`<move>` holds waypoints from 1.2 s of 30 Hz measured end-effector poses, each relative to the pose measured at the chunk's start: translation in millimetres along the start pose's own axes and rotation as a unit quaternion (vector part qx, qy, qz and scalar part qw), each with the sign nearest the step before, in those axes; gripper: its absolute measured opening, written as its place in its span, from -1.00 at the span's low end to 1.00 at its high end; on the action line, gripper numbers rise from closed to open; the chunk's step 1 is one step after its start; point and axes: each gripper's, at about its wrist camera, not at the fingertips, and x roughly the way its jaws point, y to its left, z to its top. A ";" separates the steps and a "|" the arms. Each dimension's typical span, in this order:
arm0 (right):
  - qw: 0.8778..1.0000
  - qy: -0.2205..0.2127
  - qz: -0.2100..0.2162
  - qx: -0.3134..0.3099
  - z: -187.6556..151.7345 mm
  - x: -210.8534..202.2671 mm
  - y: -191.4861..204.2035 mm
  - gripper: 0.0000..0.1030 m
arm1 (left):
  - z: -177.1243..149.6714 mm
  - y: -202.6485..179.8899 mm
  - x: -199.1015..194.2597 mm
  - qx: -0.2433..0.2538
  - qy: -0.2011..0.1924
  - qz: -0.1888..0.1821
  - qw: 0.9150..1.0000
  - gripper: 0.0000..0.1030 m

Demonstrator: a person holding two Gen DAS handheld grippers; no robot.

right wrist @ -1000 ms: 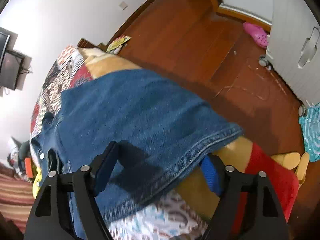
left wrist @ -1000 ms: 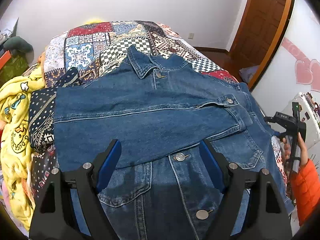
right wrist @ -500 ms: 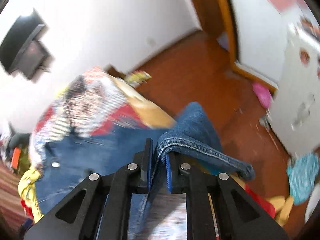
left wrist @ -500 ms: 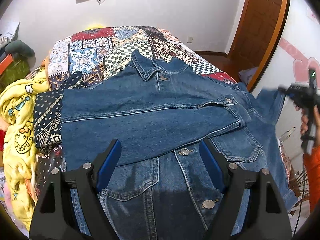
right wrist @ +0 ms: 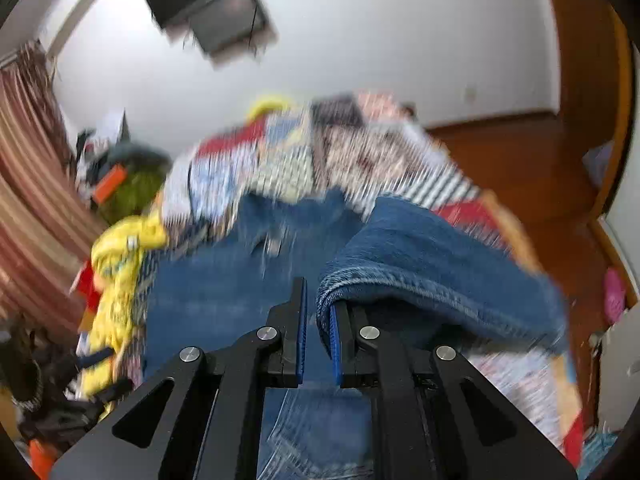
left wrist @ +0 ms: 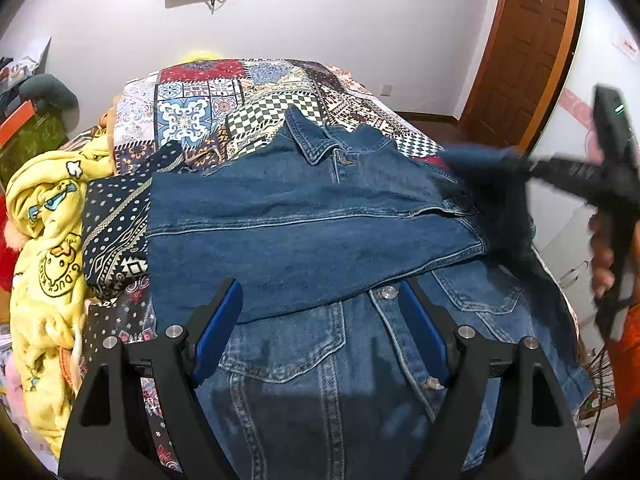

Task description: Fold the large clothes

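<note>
Blue denim jacket (left wrist: 320, 240) spread front-up, one sleeve folded across.

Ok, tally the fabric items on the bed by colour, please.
Blue denim jacket: 1
Yellow duck-print blanket: 1
Multicolour patchwork quilt: 1
Dark dotted patterned cloth: 1
Total: 4

Blue denim jacket (left wrist: 304, 236): mid-blue with lighter contrast stitching and silver metal buttons. Patchwork bedspread (left wrist: 248, 100): red, navy, white and black panels, including checkerboard, floral-tile and geometric prints. Yellow fleece blanket (left wrist: 48, 248): bright yellow with cartoon duck motifs. Left gripper (left wrist: 320, 332): black frame, blue pads. Wooden door (left wrist: 524, 48): reddish brown. Wall: white.
</note>
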 end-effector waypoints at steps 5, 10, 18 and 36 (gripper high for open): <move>0.996 0.085 0.012 0.002 -31.8 38.2 6.5 -0.82 | -3.2 -4.6 -0.4 0.016 0.006 0.002 1.000 0.54; 0.990 0.140 0.020 0.011 -48.8 48.0 1.9 -0.82 | 4.8 -25.3 2.3 0.042 0.009 -0.009 0.999 0.54; 0.992 0.126 0.020 0.015 -51.8 4.2 -20.8 -0.54 | 44.1 -92.4 11.0 0.123 -0.005 -0.039 0.992 0.54; 0.981 -0.011 -0.162 0.102 -56.6 -91.3 -137.0 0.24 | 87.4 -277.4 140.9 0.319 0.075 -0.081 0.941 0.52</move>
